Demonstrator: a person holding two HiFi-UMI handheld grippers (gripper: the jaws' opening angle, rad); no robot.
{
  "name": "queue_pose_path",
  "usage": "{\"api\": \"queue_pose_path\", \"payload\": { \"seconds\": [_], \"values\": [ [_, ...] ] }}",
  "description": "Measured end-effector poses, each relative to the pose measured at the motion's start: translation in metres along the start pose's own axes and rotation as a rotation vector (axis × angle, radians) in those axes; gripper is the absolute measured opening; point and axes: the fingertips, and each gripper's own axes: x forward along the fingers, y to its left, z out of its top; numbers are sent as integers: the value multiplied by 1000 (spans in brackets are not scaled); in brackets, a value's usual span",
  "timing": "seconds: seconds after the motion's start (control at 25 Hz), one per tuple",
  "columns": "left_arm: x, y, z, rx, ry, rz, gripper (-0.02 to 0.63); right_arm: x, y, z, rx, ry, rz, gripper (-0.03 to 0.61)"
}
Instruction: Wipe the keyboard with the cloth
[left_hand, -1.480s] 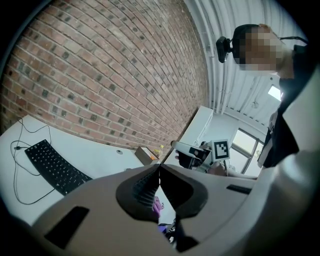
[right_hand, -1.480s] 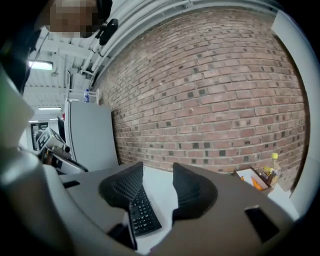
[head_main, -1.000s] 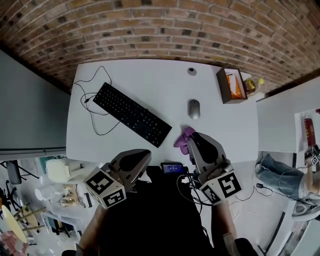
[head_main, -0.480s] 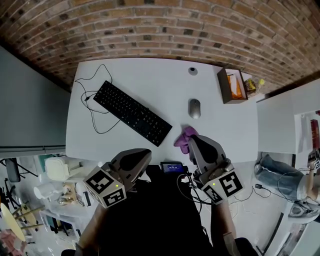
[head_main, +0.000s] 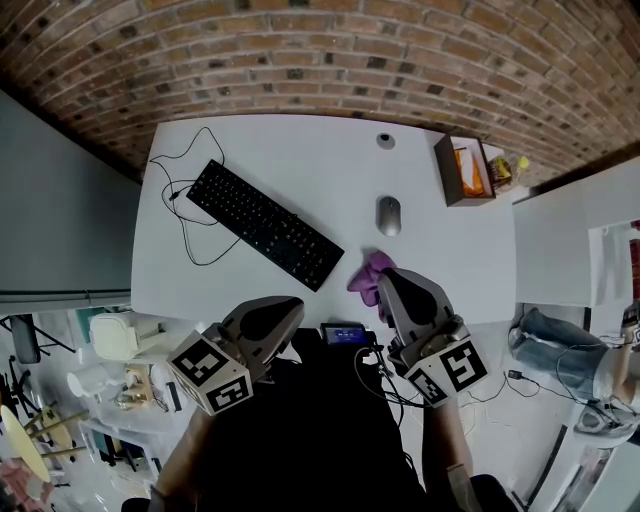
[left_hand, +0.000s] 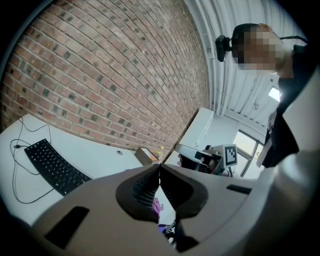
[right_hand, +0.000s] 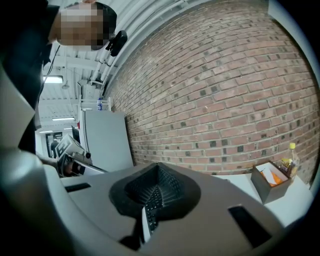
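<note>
The black keyboard lies slanted on the left half of the white table. A crumpled purple cloth rests near the table's front edge, right of the keyboard. My right gripper hovers at the cloth's right edge. In the right gripper view it is shut, with only the keyboard showing below its tips and no cloth between them. My left gripper hangs in front of the table edge; its jaws meet, and the cloth shows beyond them.
A grey mouse sits behind the cloth. A brown open box stands at the table's right end, and a small round object lies at the back. The keyboard's cable loops at the left. A brick wall runs behind the table.
</note>
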Motion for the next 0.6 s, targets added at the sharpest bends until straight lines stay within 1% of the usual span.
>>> {"api": "queue_pose_path", "payload": {
  "seconds": [0.32, 0.6],
  "values": [
    [-1, -2, -2, -1, -1, -4, 15, -3, 2, -1, -6, 8, 2, 17],
    [-3, -1, -3, -5, -6, 10, 15, -4, 7, 0, -19, 4, 15, 17]
  ]
}}
